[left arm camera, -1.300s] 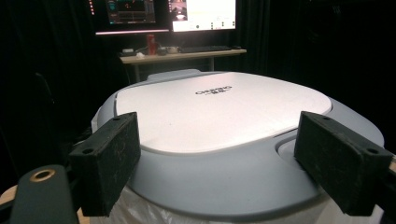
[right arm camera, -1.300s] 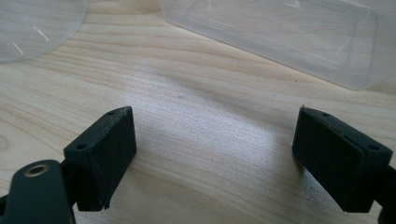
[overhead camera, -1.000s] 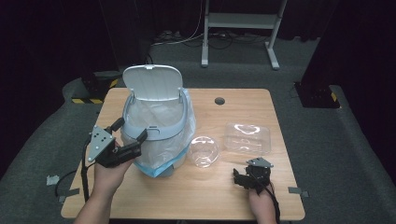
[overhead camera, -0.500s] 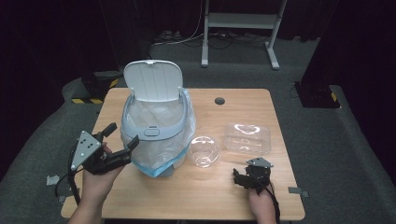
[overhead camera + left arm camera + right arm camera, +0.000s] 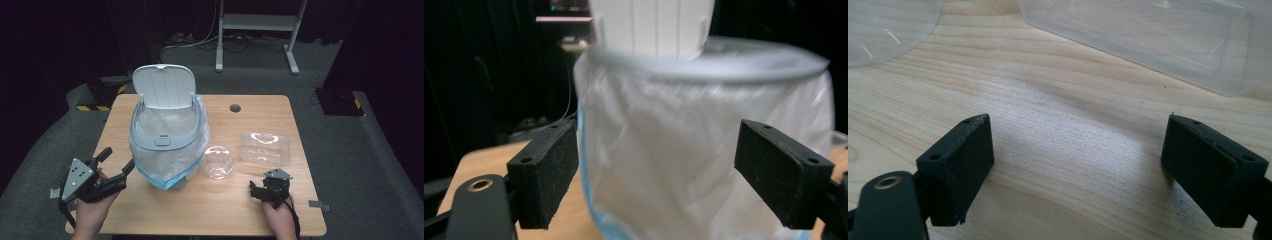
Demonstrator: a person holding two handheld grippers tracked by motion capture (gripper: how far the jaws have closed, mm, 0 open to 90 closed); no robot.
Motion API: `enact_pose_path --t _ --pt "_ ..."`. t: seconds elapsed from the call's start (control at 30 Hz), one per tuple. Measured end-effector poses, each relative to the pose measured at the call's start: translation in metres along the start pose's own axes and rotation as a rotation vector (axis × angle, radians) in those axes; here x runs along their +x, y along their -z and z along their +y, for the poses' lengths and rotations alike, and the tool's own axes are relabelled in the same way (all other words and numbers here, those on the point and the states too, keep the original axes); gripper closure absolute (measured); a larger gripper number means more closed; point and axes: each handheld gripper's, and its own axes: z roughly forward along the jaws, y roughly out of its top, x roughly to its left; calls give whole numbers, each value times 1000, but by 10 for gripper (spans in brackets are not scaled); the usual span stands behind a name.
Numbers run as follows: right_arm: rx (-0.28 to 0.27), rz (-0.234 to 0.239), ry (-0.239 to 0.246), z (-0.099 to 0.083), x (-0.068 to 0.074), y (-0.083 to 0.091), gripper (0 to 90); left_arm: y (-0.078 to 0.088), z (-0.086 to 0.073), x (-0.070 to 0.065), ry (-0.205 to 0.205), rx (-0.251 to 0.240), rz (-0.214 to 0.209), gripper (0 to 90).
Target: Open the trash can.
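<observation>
White plastic lines the bin [image 5: 167, 145], which is seen at centre left of the high view with its lid [image 5: 164, 92] tipped up at the back, so the opening is left free for waste. The liner [image 5: 684, 150] is draped over the rim and down the wall, probably to keep it from slipping in. The left gripper [image 5: 116, 169] is held at lower left, just beside the bin, jaws spread and empty; in the left gripper view the bagged wall is framed between them. A clear bowl [image 5: 218, 161] is set just right of the bin, and a clear tray [image 5: 265, 147] further right. The right gripper [image 5: 258, 190] is rested low on the table [image 5: 210, 210] at lower right, jaws wide apart and empty, aimed between bowl and tray, likely ready for either.
</observation>
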Motion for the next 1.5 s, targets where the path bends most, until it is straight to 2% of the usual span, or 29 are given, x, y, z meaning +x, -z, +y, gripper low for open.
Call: enact_pose_path --t 0.17,0.23,0.33,0.4,0.47,0.57,0.63,0.67,0.8,1.0,1.1,1.3,1.4,1.5 --pt "-1 3 6 0 0 0 142 -7 -31 11 3 64 22 180" --pt "-1 28 36 -2 1 2 141 -12 -44 15 11 92 28 180" --pt "-4 28 58 -3 3 4 150 -20 -65 21 6 152 52 188" --pt "-14 23 74 -3 4 6 191 -27 -79 25 15 197 63 189" --pt "-24 25 64 -4 3 9 223 -32 -92 28 17 241 72 188" --pt "-61 23 59 -2 2 15 289 -39 -107 31 18 295 78 188" --pt "-95 14 72 -1 2 20 356 -42 -114 31 12 330 77 188" --pt "-108 16 68 0 2 23 408 -43 -116 31 11 347 76 188" --pt "-160 2 50 6 -2 32 481 -46 -124 32 11 407 79 187" --pt "-192 -32 50 20 -5 39 571 -47 -126 29 -17 424 66 188" --pt "-217 -67 58 31 -10 39 604 -49 -126 28 -27 441 61 195" --pt "-211 -140 22 49 -30 31 639 -48 -126 33 23 440 53 213" --pt "-197 -167 5 51 -39 26 656 -49 -126 32 15 443 52 222" --pt "-190 -172 3 49 -43 23 656 -49 -126 31 5 443 50 232"
